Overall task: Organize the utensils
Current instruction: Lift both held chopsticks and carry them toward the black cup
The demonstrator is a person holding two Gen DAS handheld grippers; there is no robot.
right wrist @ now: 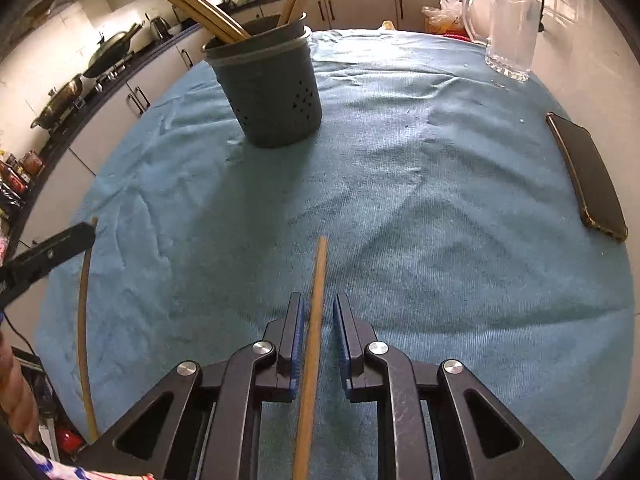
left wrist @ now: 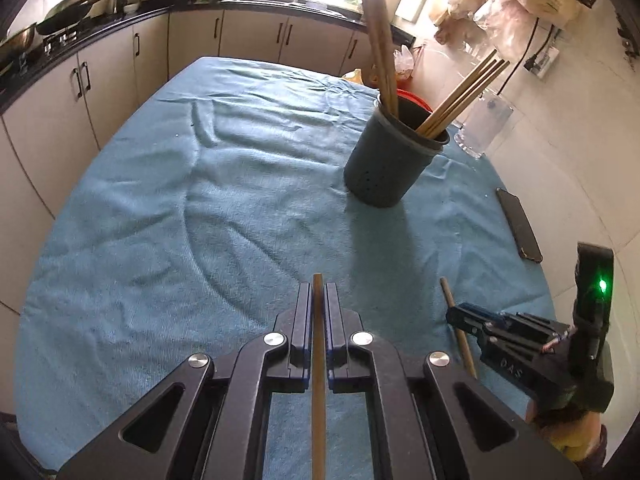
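Note:
A dark grey holder (left wrist: 390, 160) stands on the blue cloth and holds several wooden chopsticks (left wrist: 460, 96); it also shows in the right wrist view (right wrist: 272, 92). My left gripper (left wrist: 319, 292) is shut on a wooden chopstick (left wrist: 319, 360) lying along its fingers, low over the cloth. My right gripper (right wrist: 320, 304) is partly open around another wooden chopstick (right wrist: 314, 340); a gap shows beside its right pad. The right gripper also shows in the left wrist view (left wrist: 456, 314) with its chopstick (left wrist: 460, 328). The left gripper's finger (right wrist: 60, 246) and chopstick (right wrist: 82, 320) appear at the left of the right wrist view.
A black phone (right wrist: 588, 180) lies at the cloth's right edge. A clear glass jug (right wrist: 508, 24) stands at the far right. Kitchen counters with woks (left wrist: 68, 8) and cabinets run behind the table (left wrist: 160, 200).

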